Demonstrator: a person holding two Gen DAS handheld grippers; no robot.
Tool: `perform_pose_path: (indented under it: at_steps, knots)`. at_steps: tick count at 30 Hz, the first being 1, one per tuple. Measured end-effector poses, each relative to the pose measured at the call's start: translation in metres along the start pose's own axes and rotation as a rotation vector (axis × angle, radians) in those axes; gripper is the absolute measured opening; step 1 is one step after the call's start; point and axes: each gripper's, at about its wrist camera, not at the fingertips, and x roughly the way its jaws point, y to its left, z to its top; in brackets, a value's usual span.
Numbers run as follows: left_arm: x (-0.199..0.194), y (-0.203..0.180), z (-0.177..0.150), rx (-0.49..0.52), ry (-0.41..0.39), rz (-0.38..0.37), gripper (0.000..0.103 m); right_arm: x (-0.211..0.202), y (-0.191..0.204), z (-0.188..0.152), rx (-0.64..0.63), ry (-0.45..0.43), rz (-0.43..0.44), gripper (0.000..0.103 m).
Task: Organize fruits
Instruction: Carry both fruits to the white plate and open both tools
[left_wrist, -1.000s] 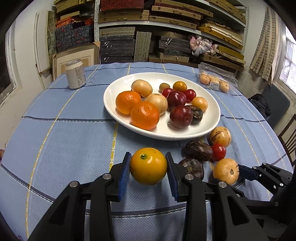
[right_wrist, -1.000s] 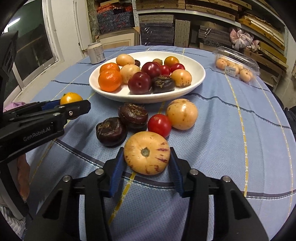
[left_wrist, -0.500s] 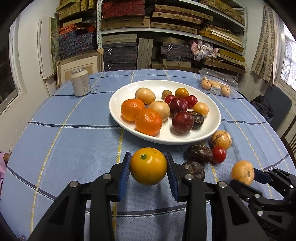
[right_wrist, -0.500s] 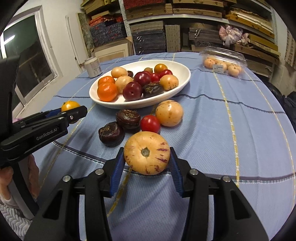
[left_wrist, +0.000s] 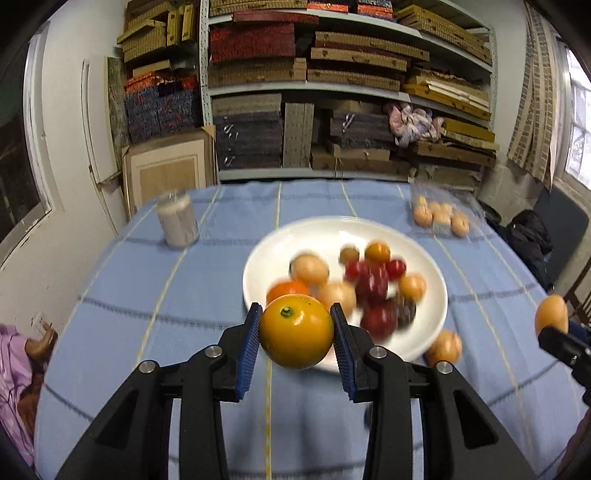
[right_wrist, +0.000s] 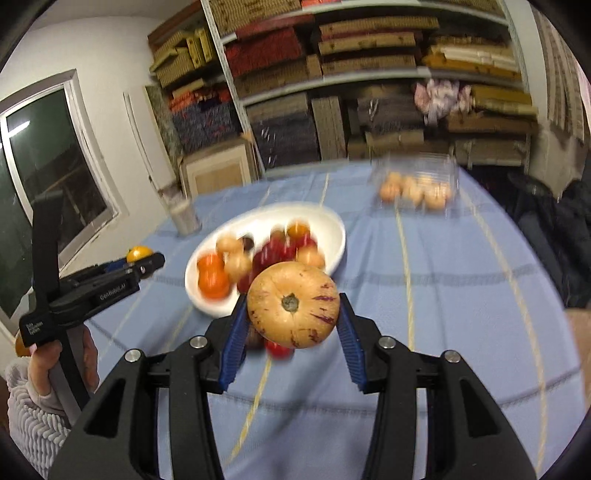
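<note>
Left gripper (left_wrist: 295, 334): clamped on an orange (left_wrist: 296, 331), held above the surface (left_wrist: 147, 332) before the plate (left_wrist: 424, 325). Right gripper (right_wrist: 293, 317): clamped on a speckled melon (right_wrist: 293, 304), likewise held aloft near the plate.

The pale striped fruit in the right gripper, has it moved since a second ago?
Yes. The pale striped fruit, clamped in the right gripper, has risen off the blue tablecloth and now overlaps the white plate's near rim.

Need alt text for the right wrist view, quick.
The right claw grips a tan, purple-streaked fruit above the blue tablecloth, in front of a white bowl of mixed fruit. At left, the left claw holds an orange-yellow fruit.
</note>
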Motion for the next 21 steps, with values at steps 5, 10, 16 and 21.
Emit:
perform_pose_path:
  at_steps: [5,10,16,21]
  knots:
    - [0.027,-0.003,0.029,-0.019,0.004,0.0,0.038,0.034,0.001,0.046,0.023,0.0,0.039,0.046]
    - [0.078,-0.011,0.049,-0.021,0.053,-0.015,0.038,0.097,0.006,0.067,0.031,0.069,0.067,0.046]
    - [0.128,-0.017,0.053,-0.015,0.107,-0.036,0.038,0.154,0.008,0.064,-0.021,0.152,0.034,0.046]
    - [0.129,-0.005,0.044,-0.052,0.09,-0.076,0.038,0.174,0.004,0.052,-0.038,0.196,0.031,0.046]
